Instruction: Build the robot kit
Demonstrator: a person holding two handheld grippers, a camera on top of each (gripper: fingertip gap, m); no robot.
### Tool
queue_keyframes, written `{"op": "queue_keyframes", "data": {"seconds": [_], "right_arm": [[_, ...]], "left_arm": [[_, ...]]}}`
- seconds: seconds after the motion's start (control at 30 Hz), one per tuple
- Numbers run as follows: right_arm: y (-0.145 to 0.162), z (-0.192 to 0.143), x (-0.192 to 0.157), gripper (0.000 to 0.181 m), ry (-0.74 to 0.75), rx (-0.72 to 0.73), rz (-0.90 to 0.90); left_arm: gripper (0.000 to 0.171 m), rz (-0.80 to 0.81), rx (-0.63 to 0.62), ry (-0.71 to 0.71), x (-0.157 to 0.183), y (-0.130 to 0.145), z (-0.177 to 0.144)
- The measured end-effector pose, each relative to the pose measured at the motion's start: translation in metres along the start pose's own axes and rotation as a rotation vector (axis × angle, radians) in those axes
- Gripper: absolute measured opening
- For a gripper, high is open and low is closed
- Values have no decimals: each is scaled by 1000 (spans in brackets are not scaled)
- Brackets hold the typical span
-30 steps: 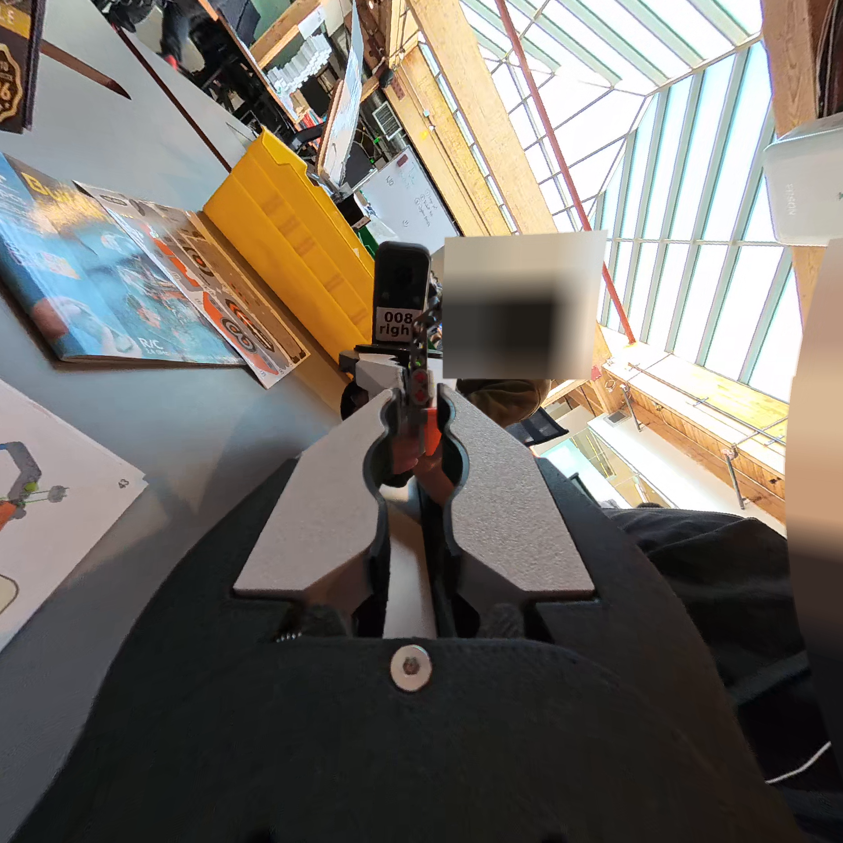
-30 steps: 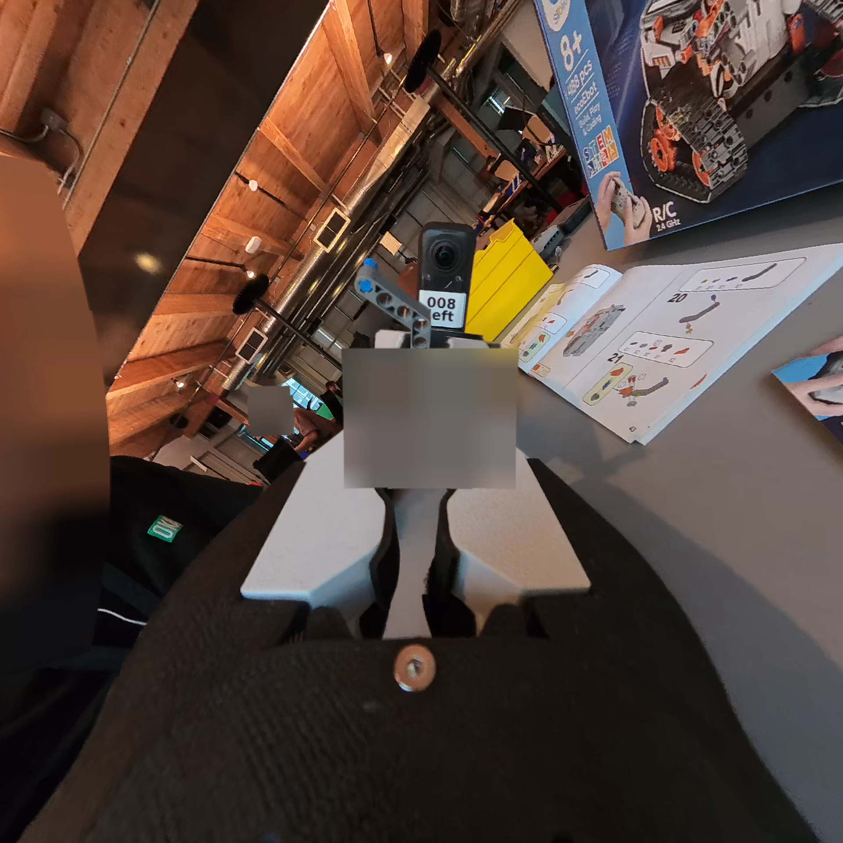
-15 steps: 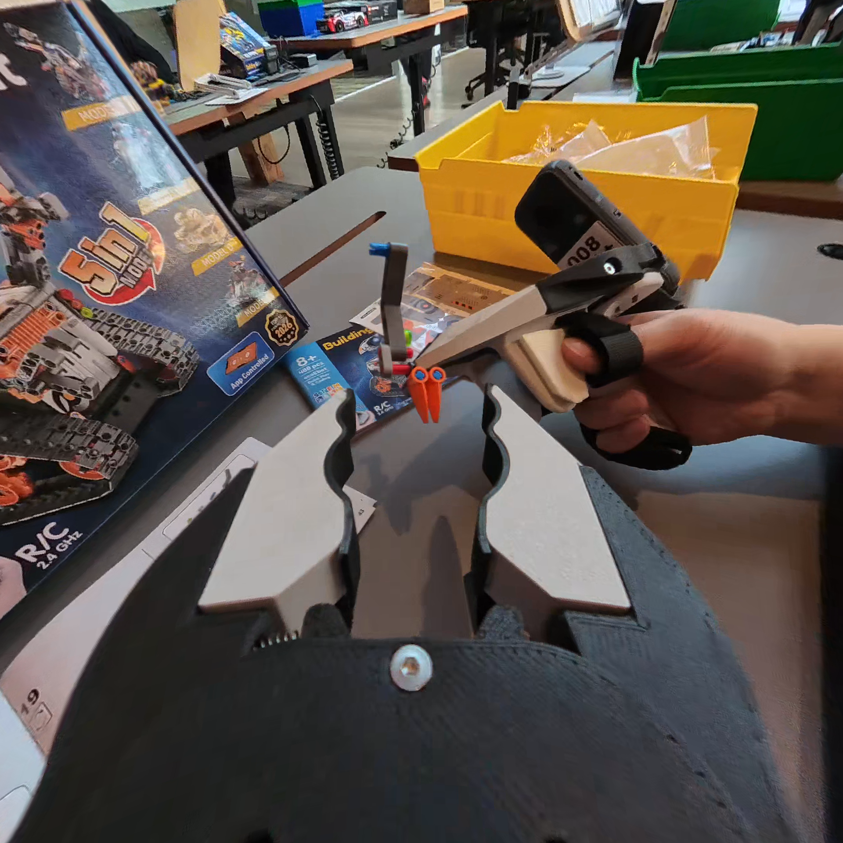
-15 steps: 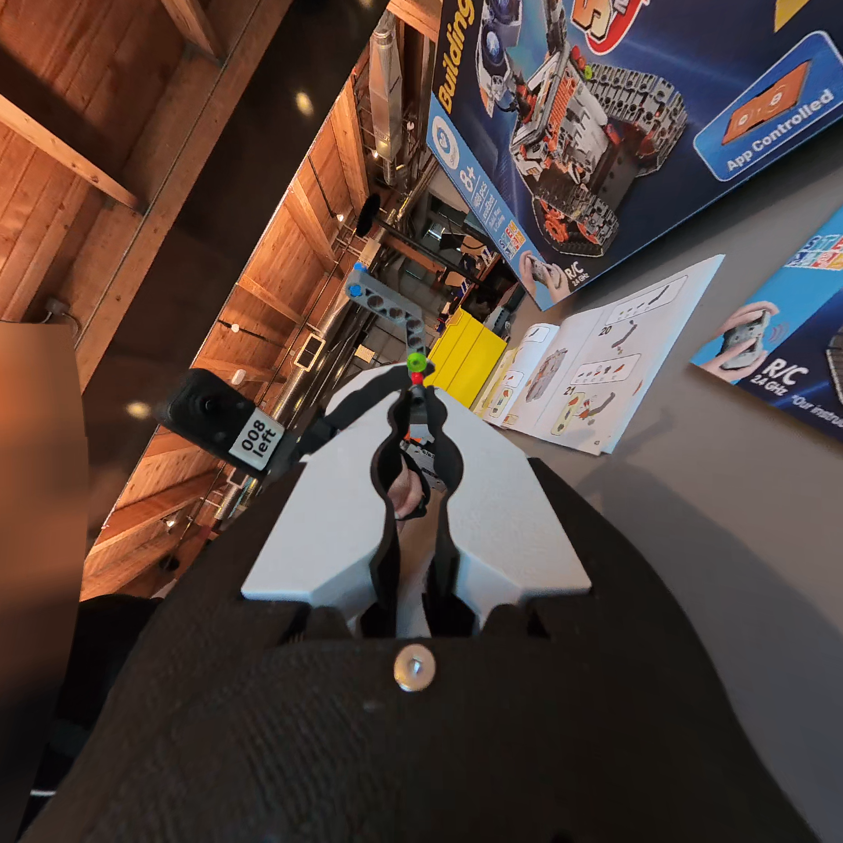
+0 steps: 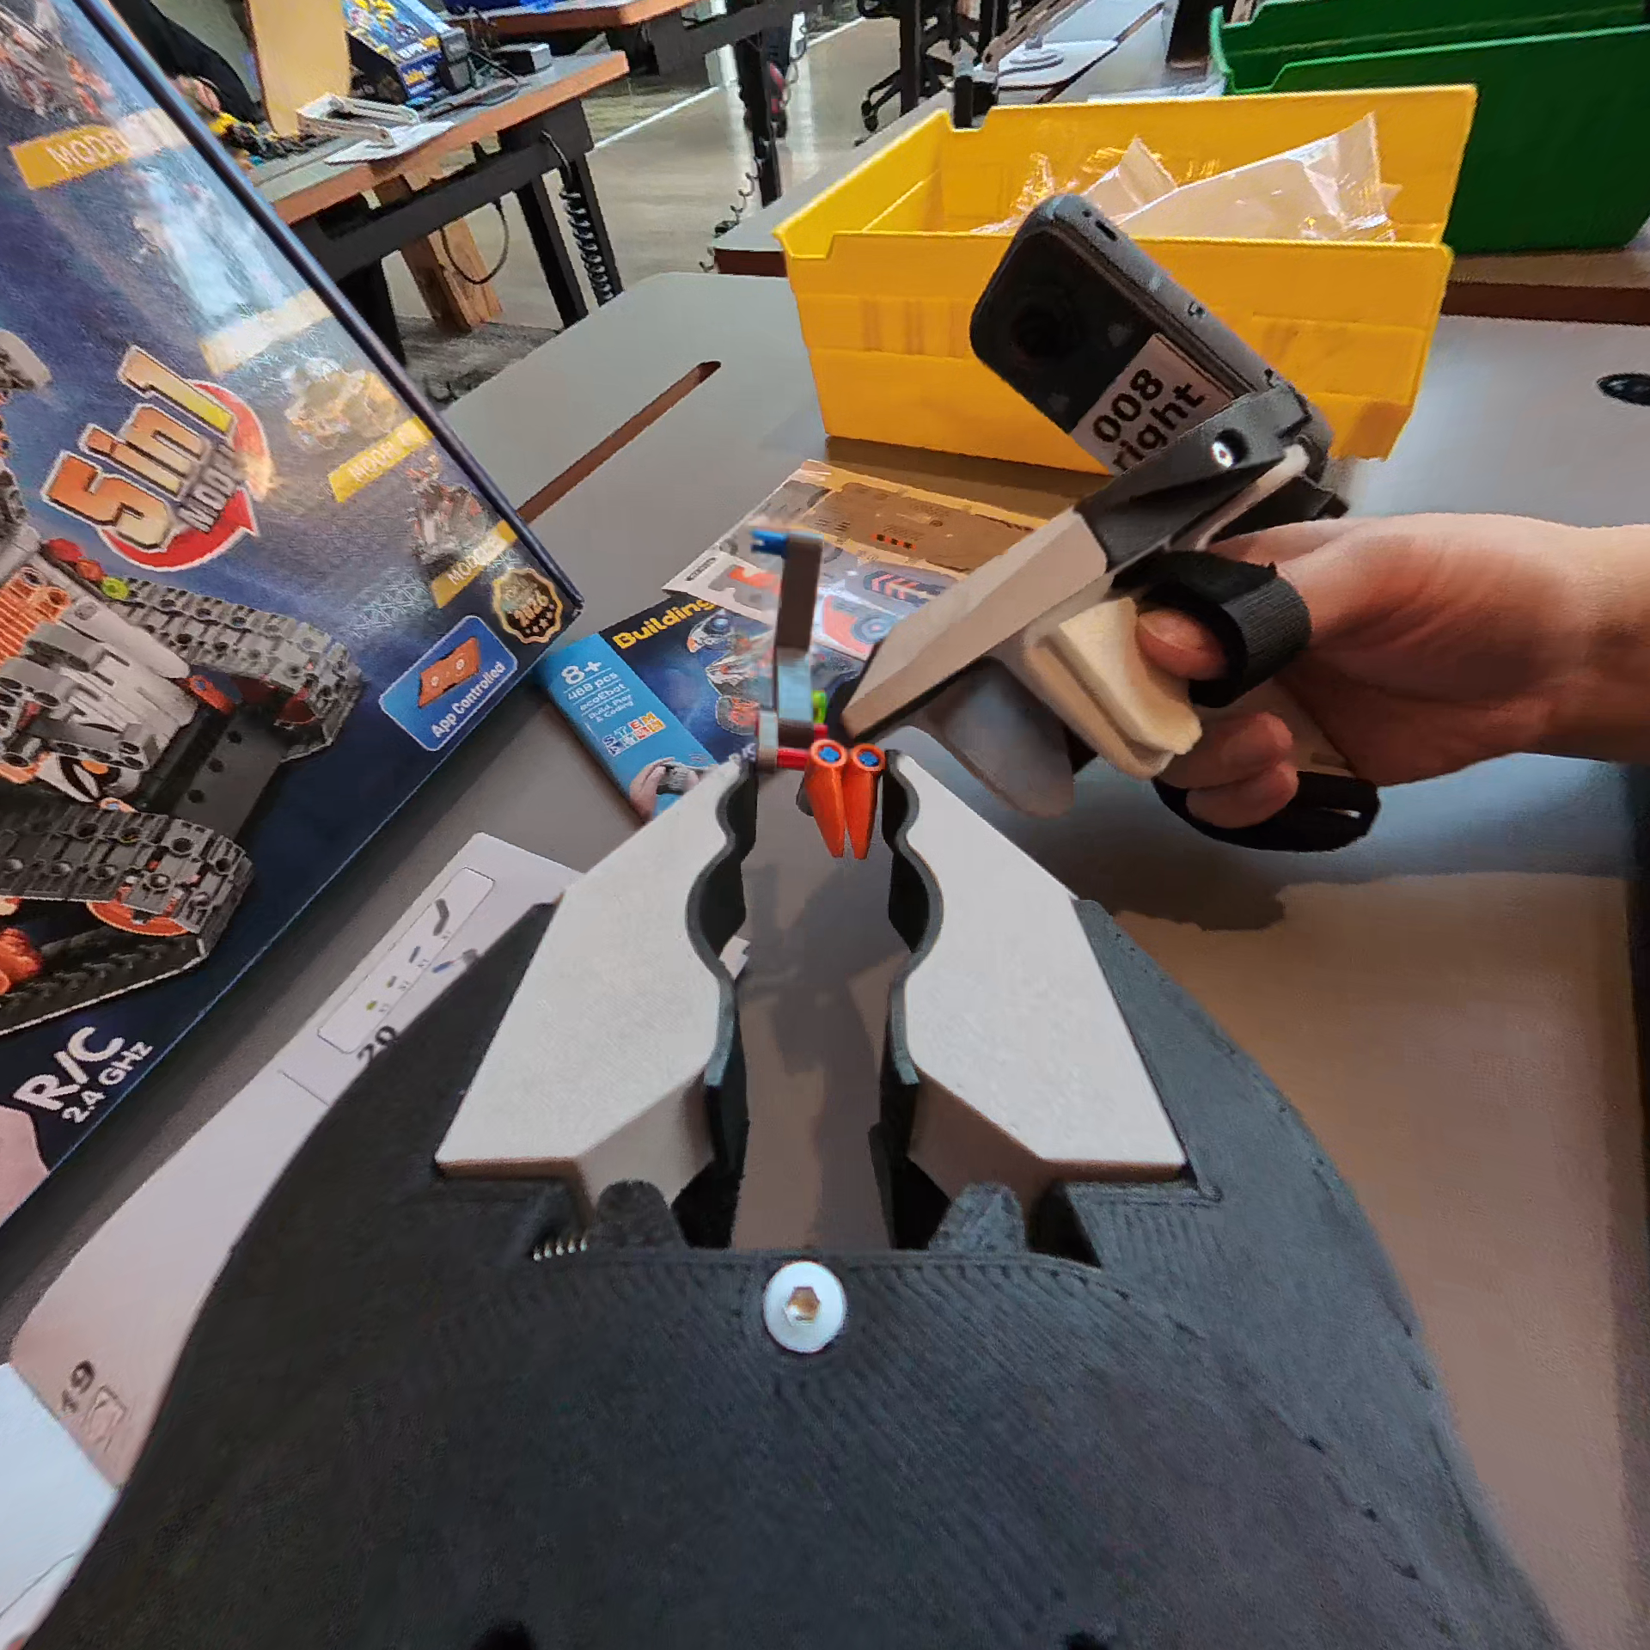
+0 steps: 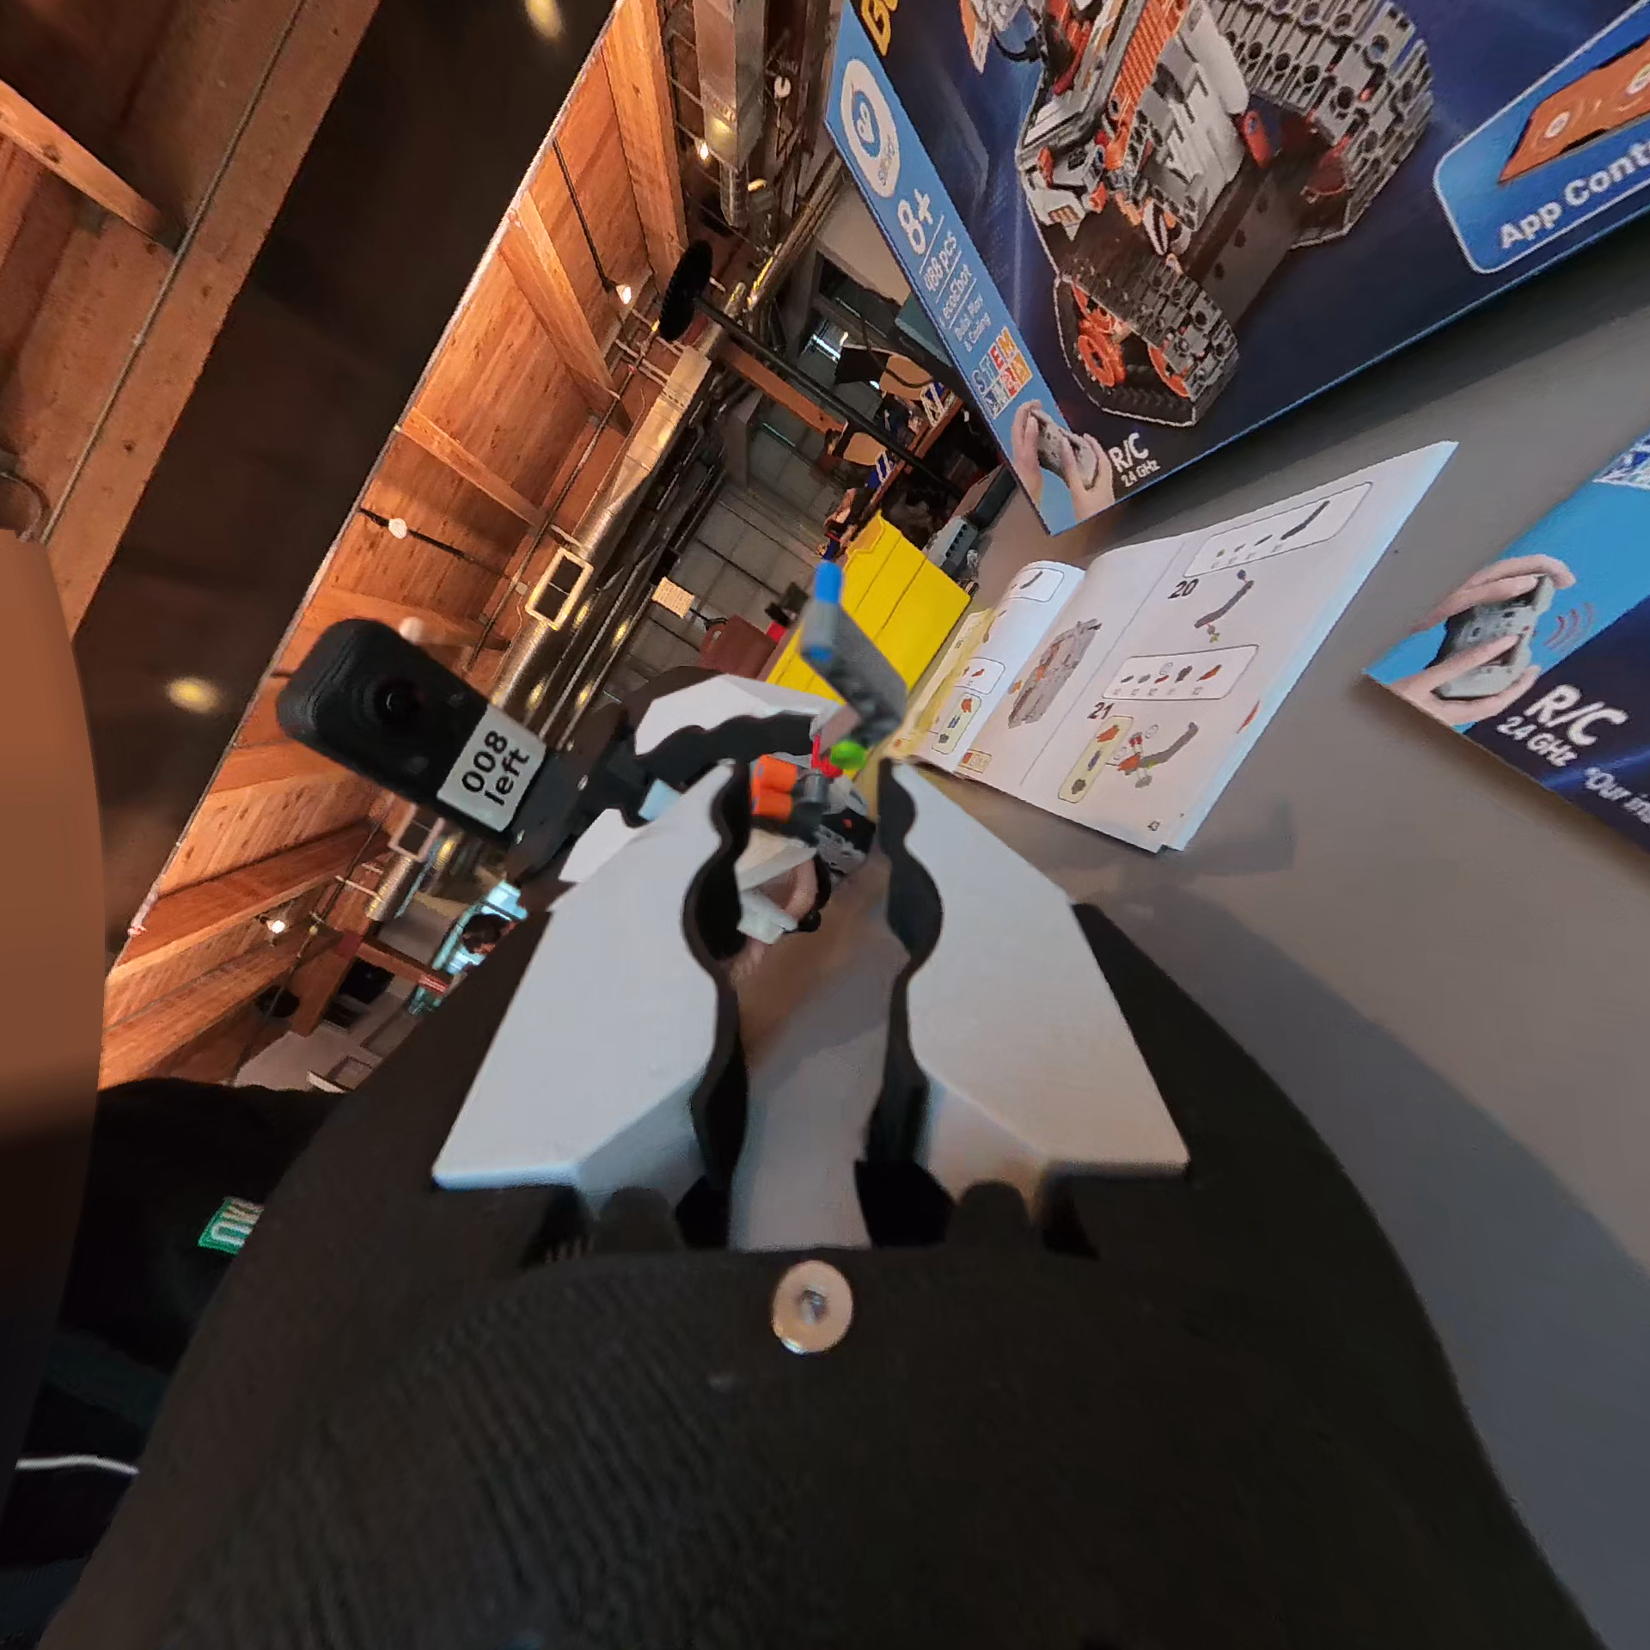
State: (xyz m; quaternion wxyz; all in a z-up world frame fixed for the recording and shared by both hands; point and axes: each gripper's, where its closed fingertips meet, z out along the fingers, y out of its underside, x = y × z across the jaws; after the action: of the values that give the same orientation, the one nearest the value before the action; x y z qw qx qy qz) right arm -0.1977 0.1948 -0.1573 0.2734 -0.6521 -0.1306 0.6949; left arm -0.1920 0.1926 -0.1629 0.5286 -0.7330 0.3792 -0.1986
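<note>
Your left gripper (image 5: 817, 768) stands with its jaws apart, and a small toy-brick assembly (image 5: 808, 714) sits right at the tips: a grey angled beam rising upright with a blue pin at its top, a red axle at its foot, and two orange pointed pieces (image 5: 844, 799) hanging down between your fingertips. The left fingertip lies against the beam's foot; whether it presses on it, you cannot tell from here.

Your right gripper (image 5: 857, 719) comes in from the right, held in your hand (image 5: 1393, 661), its tips meeting the assembly at the axle. In its own view the right gripper (image 6: 808, 777) shows a wide gap between its fingers, with the beam (image 6: 848, 665), a green pin and the orange pieces just past the tips (contact is too blurred to judge), so you cannot say for sure whether it grips.

The assembly is in the air above the grey table (image 5: 1339, 1027). Under it lie a blue booklet (image 5: 643, 705) and a sticker sheet (image 5: 893, 527); an open instruction manual (image 6: 1187, 652) lies near the big blue toy box (image 5: 179, 625). A yellow bin (image 5: 1116, 312) with clear bags stands behind.
</note>
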Motion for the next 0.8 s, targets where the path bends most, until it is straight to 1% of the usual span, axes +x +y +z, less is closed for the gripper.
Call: {"op": "queue_keyframes", "data": {"seconds": [0.03,0.1,0.17,0.23,0.3,0.4,0.47,0.53,0.57,0.6,0.63,0.77,0.8], "right_arm": [[0,-2,1,33,9,-22,-32],[-1,-8,4,36,46,-60,-130],[1,-13,11,42,105,-114,-249],[5,-14,15,58,131,-167,-352],[10,-13,10,69,120,-219,-489],[35,-13,6,64,77,-366,-683],[46,-13,5,56,67,-415,-767],[51,-13,3,37,68,-448,-845],[53,-15,4,33,77,-471,-879],[54,-16,5,21,88,-486,-907],[56,-17,4,18,88,-500,-926],[57,-18,4,17,90,-507,-919],[56,-17,3,20,90,-497,-907]], "left_arm": [[26,-23,-6,28,1,2,-1],[26,-83,-4,95,2,5,-4],[26,-162,-3,163,3,7,-7],[26,-236,-8,274,10,10,-9],[26,-276,-7,369,18,12,-12],[25,-301,-12,473,27,15,-15],[25,-299,-29,513,33,19,-15],[25,-280,-57,537,40,24,-14],[25,-273,-67,540,42,26,-13],[25,-271,-72,539,42,27,-12],[25,-278,-72,559,45,26,-13],[25,-306,-62,589,48,25,-13],[25,-318,-60,593,48,24,-13]]}}
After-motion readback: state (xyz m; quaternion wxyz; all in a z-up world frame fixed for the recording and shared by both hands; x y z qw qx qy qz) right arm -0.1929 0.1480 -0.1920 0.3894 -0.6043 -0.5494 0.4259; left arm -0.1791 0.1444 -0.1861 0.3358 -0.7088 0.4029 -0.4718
